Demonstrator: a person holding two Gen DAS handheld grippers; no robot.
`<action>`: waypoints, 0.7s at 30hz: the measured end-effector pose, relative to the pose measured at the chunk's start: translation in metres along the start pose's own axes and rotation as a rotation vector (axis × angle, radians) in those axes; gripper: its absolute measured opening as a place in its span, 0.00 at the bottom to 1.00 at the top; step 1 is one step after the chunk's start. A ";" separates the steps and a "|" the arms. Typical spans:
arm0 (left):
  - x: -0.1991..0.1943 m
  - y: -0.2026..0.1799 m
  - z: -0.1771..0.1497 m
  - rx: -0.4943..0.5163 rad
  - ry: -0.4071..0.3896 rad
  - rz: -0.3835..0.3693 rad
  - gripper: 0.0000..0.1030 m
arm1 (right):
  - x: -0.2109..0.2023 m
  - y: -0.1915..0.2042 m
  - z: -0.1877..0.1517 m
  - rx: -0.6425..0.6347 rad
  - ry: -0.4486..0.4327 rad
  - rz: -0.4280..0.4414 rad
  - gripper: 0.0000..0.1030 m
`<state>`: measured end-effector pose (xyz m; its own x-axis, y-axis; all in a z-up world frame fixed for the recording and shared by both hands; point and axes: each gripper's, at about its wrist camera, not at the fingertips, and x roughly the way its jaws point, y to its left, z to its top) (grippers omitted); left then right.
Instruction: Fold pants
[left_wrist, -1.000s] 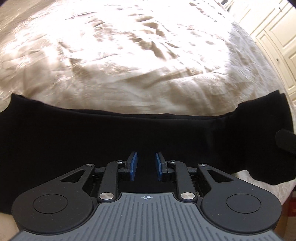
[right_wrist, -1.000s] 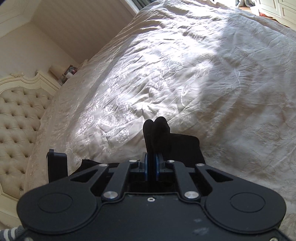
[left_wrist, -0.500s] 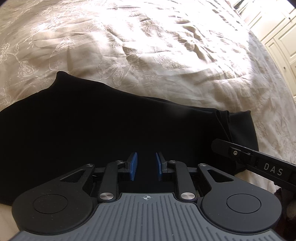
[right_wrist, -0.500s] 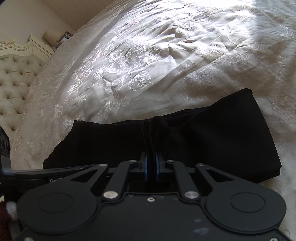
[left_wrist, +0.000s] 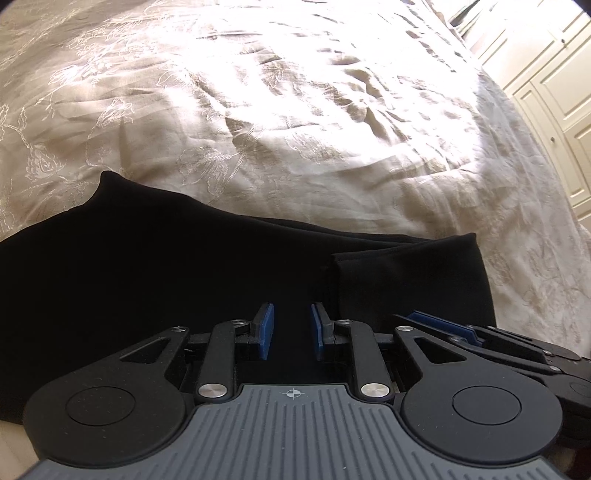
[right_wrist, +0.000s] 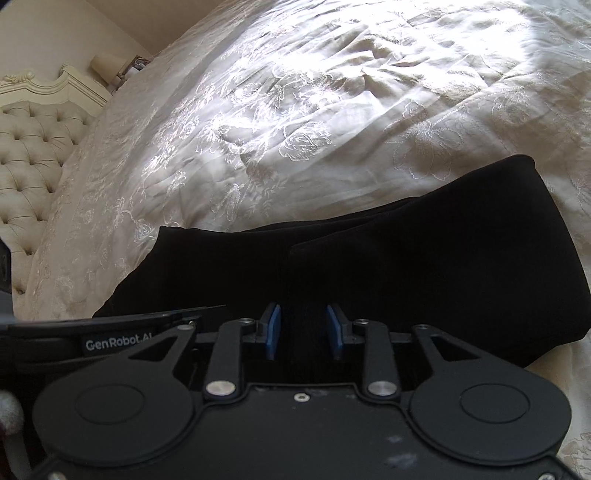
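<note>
Right wrist view: pants (right_wrist: 424, 266) lie folded over on the bed (right_wrist: 332, 110); right tongs (right_wrist: 303, 332) just let go, jaws spread, and left tongs (left_wrist: 291, 334) are spread too. Maybe one fold left.

Plain black fabric pants (left_wrist: 184, 280), no print visible. Cream bedspread (left_wrist: 295, 129) with tone-on-tone embroidered floral outlines, roses among them. Cream button-tufted upholstered headboard (right_wrist: 33, 155). Off-white panelled cupboard doors (left_wrist: 554, 92). Black left gripper (left_wrist: 291, 330) and black right gripper (right_wrist: 303, 330), both with blue pads (right_wrist: 274, 328).
</note>
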<state>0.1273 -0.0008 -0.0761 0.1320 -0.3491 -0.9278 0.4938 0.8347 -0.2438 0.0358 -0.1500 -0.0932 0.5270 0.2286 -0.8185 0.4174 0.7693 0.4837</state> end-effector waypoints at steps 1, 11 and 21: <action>0.001 -0.005 0.001 0.004 -0.004 -0.003 0.21 | -0.010 0.000 0.000 -0.019 -0.016 0.009 0.31; 0.063 -0.056 -0.005 0.066 0.104 0.054 0.20 | -0.072 -0.064 -0.003 0.009 -0.079 -0.079 0.27; 0.068 -0.061 -0.004 0.015 0.108 0.159 0.22 | -0.054 -0.110 0.036 0.031 -0.069 -0.123 0.03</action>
<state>0.1029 -0.0739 -0.1253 0.1166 -0.1650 -0.9794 0.4871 0.8689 -0.0884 -0.0116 -0.2684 -0.0905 0.5197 0.0907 -0.8495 0.5044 0.7700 0.3908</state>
